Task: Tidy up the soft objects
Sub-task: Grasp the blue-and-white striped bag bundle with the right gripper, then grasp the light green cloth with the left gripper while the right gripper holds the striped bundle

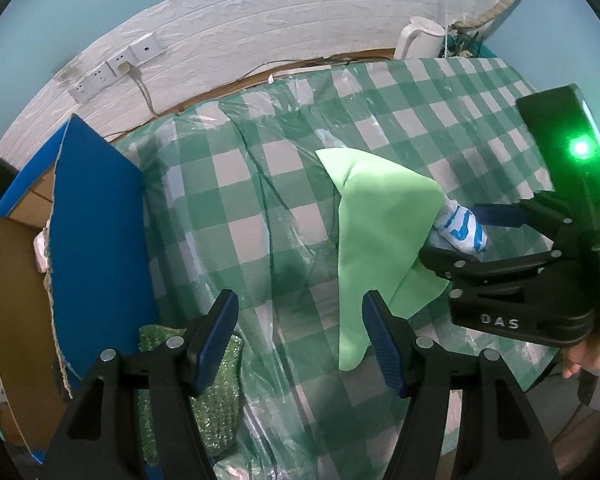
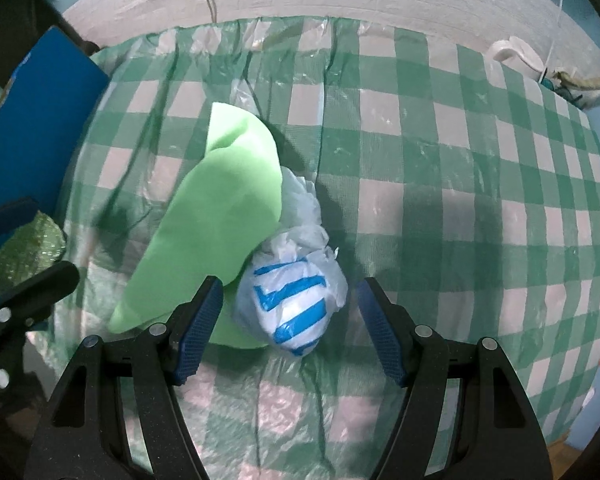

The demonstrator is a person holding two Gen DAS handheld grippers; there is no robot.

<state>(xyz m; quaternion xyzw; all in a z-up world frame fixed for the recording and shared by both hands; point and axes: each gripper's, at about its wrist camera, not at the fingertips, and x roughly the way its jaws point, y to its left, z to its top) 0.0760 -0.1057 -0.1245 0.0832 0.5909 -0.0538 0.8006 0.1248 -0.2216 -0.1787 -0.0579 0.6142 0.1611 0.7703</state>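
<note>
A light green foam sheet (image 1: 376, 228) lies folded on the green checked tablecloth (image 1: 228, 200); it also shows in the right wrist view (image 2: 224, 216). A white plastic bag with blue stripes (image 2: 296, 304) is bunched beside and partly under the sheet, and shows in the left wrist view (image 1: 462, 230). My right gripper (image 2: 290, 312) is open, its jaws on either side of the bag, the left jaw over the sheet's edge. It shows in the left wrist view (image 1: 466, 238). My left gripper (image 1: 300, 330) is open and empty, just left of the sheet's near tip.
A blue cardboard box (image 1: 96, 216) with open flaps stands at the table's left edge. Green bubble wrap (image 1: 216, 392) lies beside it near my left gripper. A white kettle (image 1: 420, 38) and cables sit at the far right corner. Wall sockets (image 1: 112, 66) are behind.
</note>
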